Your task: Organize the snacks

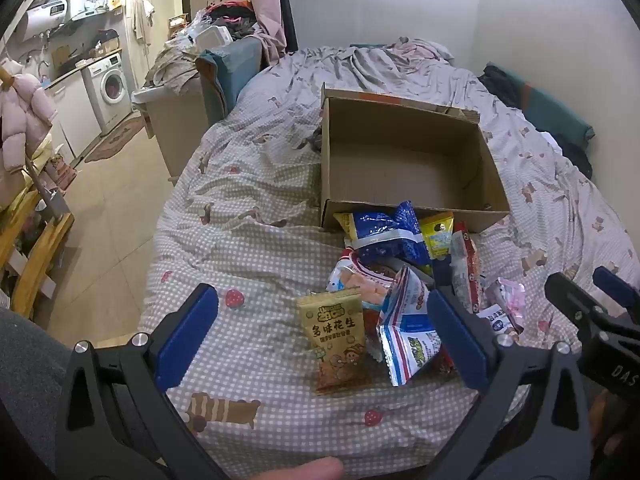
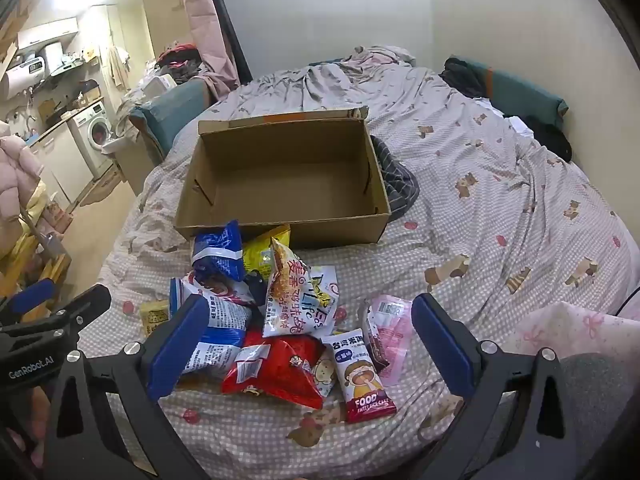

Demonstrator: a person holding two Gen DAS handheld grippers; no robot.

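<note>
Packet marked "FOOD" (image 2: 366,378) lay before the box (image 2: 280,216) on the bed (image 2: 500,200); left tongs (image 1: 320,332) and right tongs (image 2: 308,334) hovered wide open, empty.

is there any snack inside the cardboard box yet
No, the cardboard box shows only its bare brown floor, and the snack packets all lie piled on the bedspread in front of it.

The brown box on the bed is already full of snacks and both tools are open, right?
Not quite. The cardboard box is empty; the right wrist view shows its bare bottom. The snacks lie piled on the bed in front of it. Both the left tool and right tool are open.
</note>
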